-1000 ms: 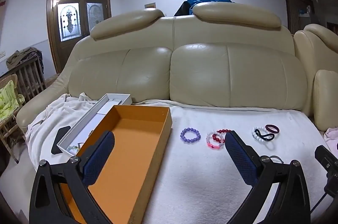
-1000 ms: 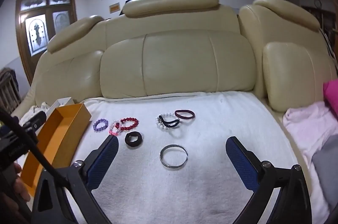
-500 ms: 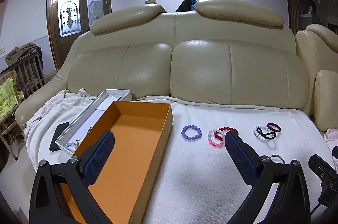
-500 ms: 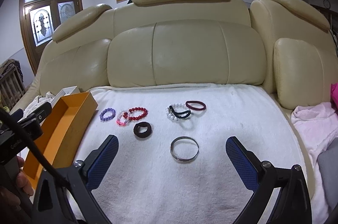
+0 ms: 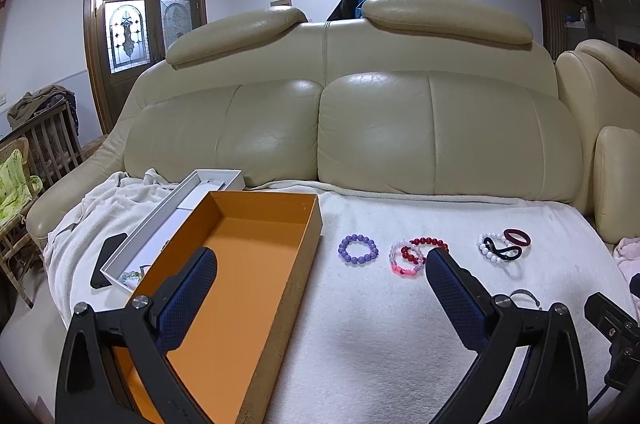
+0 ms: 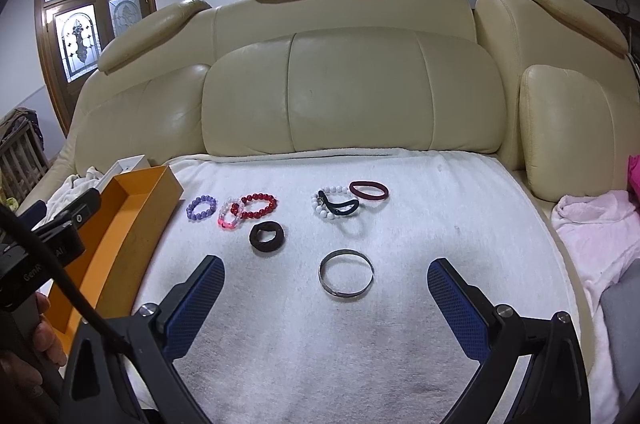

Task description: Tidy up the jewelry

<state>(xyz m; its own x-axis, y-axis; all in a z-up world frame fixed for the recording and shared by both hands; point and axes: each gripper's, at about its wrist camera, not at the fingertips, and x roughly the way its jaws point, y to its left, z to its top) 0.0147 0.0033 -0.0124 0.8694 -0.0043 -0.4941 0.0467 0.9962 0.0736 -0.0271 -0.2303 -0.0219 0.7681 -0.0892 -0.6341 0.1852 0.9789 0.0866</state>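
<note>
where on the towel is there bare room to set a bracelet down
Free: the near towel in front of the silver bangle, and the stretch right of the maroon band. The orange box floor is bare. Crowded: the row from purple bracelet to maroon band.

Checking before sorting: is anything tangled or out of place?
Mostly tidy. The pink bracelet overlaps the red bracelet, and a black hair tie lies across the white bead bracelet. The orange box is empty.
</note>
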